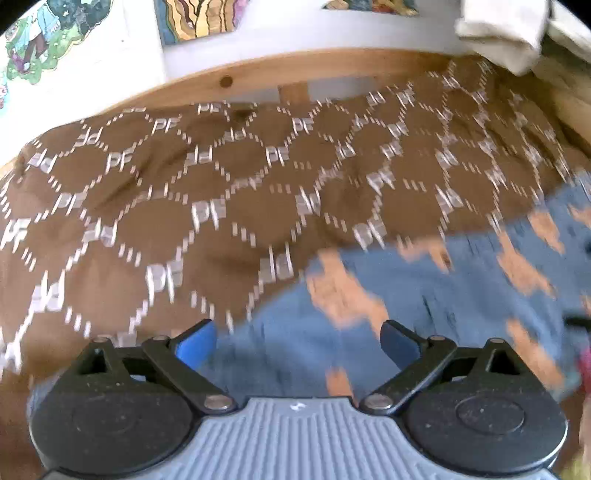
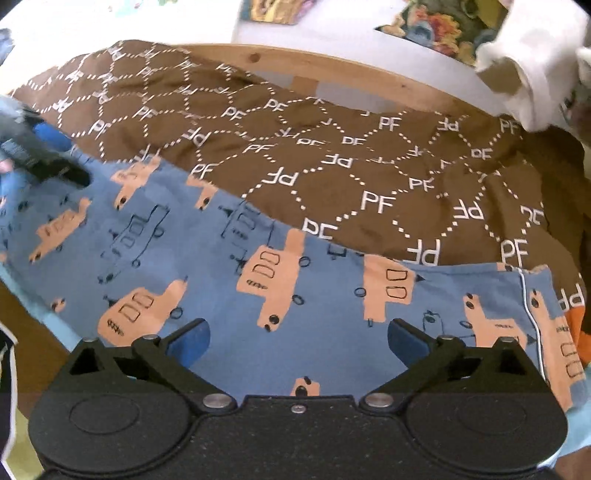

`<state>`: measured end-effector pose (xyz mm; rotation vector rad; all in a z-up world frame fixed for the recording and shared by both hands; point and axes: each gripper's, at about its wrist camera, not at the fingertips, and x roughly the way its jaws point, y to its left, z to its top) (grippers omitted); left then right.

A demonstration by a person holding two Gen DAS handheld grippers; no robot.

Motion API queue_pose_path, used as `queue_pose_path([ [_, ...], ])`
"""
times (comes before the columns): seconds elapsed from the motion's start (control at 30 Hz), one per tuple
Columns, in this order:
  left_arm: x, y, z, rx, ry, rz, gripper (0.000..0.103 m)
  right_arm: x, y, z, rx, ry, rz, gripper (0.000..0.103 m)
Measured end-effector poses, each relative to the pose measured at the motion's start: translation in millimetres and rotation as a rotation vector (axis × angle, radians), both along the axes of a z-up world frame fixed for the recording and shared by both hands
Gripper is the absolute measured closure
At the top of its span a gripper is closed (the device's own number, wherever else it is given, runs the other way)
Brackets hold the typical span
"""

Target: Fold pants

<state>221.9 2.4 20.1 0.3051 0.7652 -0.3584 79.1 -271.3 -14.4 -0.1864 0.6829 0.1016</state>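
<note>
The blue pants (image 2: 229, 266) with orange truck prints lie spread on a brown bedspread (image 2: 332, 155) with white "PF" marks. My right gripper (image 2: 298, 341) is open and empty just above the pants, near their hem with a white piped seam (image 2: 532, 317). My left gripper (image 1: 298, 343) is open and empty over the pants (image 1: 424, 288), close to their edge on the bedspread (image 1: 184, 206); this view is motion-blurred. The left gripper also shows in the right wrist view (image 2: 40, 151), at the pants' far left end.
A wooden bed rail (image 2: 332, 70) runs along the far side, with a white wall and colourful pictures (image 1: 199, 18) behind. A white cloth (image 2: 524, 74) lies at the far right; it also shows in the left wrist view (image 1: 506, 33).
</note>
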Motion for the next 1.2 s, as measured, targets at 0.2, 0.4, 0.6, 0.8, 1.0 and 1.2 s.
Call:
queue_pose_path([
  [0.2, 74, -20, -4, -0.039, 0.145, 0.001, 0.045, -1, 0, 2, 0.029, 0.017, -0.028, 0.001],
  [0.4, 89, -24, -18, -0.001, 0.274, -0.132, 0.053, -5, -2, 9, 0.063, -0.008, -0.032, 0.001],
  [0.6, 84, -27, -19, 0.027, 0.222, -0.121, 0.095, 1, -10, -1, 0.092, 0.041, -0.074, 0.001],
  [0.8, 70, -46, -23, 0.161, 0.107, -0.138, 0.095, -3, -5, -11, -0.074, 0.039, -0.107, 0.001],
  [1.0, 57, -56, -11, 0.167, 0.074, -0.083, 0.052, -21, -29, 4, 0.033, -0.055, -0.154, 0.001],
  [1.2, 29, -102, 18, 0.044, 0.025, -0.213, 0.018, -47, -68, 26, 0.044, -0.179, -0.274, 0.001],
])
